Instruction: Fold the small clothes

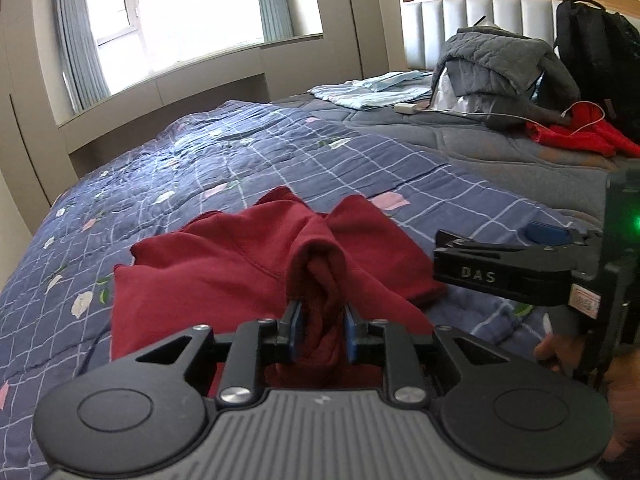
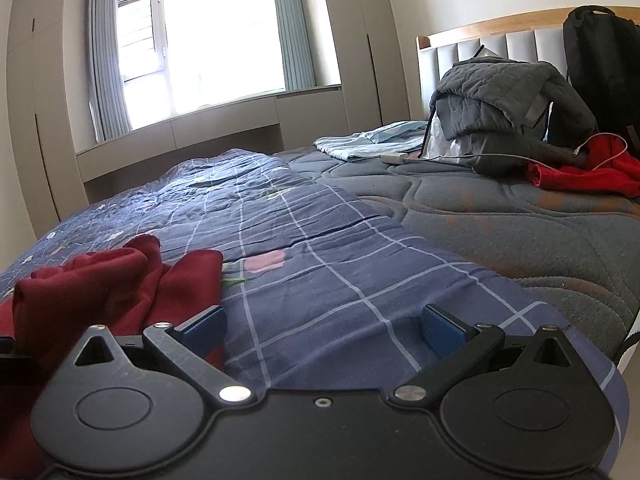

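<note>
Pinching a bunched fold of the dark red garment (image 1: 256,264) between its blue pads, the left gripper (image 1: 320,328) sits low centre of its own view, clamped on cloth. The garment lies rumpled on the checked quilt (image 1: 224,148), lower centre. At the right edge, the right gripper (image 2: 324,330) stands wide apart over bare quilt, holding nothing. Folding looks barely begun; next, the free gripper probably needs an opposite edge.

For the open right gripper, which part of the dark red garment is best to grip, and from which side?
Probably the flat near-right hem of the dark red garment, approached low from the right. That edge lies thin and free on the quilt, beside the right gripper; the left gripper holds the bunched middle.
</note>
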The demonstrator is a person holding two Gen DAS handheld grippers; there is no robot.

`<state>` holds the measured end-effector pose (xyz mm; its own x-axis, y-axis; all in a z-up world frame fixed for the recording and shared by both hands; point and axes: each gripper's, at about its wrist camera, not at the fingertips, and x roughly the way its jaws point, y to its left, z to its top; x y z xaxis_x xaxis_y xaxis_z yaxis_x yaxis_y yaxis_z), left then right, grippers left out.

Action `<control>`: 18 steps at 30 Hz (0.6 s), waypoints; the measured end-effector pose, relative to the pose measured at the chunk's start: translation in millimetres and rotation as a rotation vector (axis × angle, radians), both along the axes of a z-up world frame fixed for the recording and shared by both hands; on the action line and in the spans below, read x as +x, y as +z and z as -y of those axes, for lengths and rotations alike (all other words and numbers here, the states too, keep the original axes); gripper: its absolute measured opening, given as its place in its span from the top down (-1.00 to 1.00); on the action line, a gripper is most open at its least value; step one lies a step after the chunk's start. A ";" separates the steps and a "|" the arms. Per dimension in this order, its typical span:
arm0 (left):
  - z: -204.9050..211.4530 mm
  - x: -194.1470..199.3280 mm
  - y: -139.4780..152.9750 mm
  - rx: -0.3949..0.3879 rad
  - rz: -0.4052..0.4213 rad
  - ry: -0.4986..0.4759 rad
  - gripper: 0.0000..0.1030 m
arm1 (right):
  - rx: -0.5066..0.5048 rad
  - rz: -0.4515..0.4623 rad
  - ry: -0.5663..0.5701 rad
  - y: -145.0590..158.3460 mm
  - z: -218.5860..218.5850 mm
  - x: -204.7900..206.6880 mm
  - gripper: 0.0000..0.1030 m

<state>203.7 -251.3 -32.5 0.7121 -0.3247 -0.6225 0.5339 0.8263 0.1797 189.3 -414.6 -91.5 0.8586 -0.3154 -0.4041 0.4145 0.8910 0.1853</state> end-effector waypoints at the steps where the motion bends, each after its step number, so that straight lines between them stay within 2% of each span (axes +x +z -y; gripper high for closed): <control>1: 1.1 -1.3 -0.1 -0.001 0.000 -0.003 0.51 | 0.001 0.002 0.000 0.0 0.0 -0.3 -0.99; 2: 0.9 -2.5 0.0 -0.005 -0.001 -0.007 0.50 | 0.003 0.005 0.001 -0.4 0.3 -0.5 -0.99; 7: -5.2 -13.0 1.2 -0.046 -0.003 -0.032 0.11 | 0.013 0.014 0.003 -1.2 1.2 -1.9 -0.99; 9: -10.0 -20.8 2.2 -0.073 0.004 -0.039 -0.22 | 0.011 0.013 0.006 -1.2 0.9 -2.2 -0.99; 11: -16.6 -29.6 3.3 -0.101 0.021 -0.031 -0.44 | 0.004 0.013 0.013 -1.4 -0.3 -2.4 -0.99; 14: -25.7 -40.5 1.9 -0.130 0.037 -0.004 -0.54 | -0.019 -0.005 0.026 -1.3 -4.5 -0.1 -0.99; 16: -29.6 -44.0 -0.2 -0.128 0.049 0.022 -0.63 | -0.046 -0.033 0.045 1.0 -8.7 2.9 -0.99; 18: -34.6 -45.9 -5.1 -0.110 0.064 0.044 -0.64 | -0.091 -0.075 0.081 7.0 -15.0 8.1 -0.99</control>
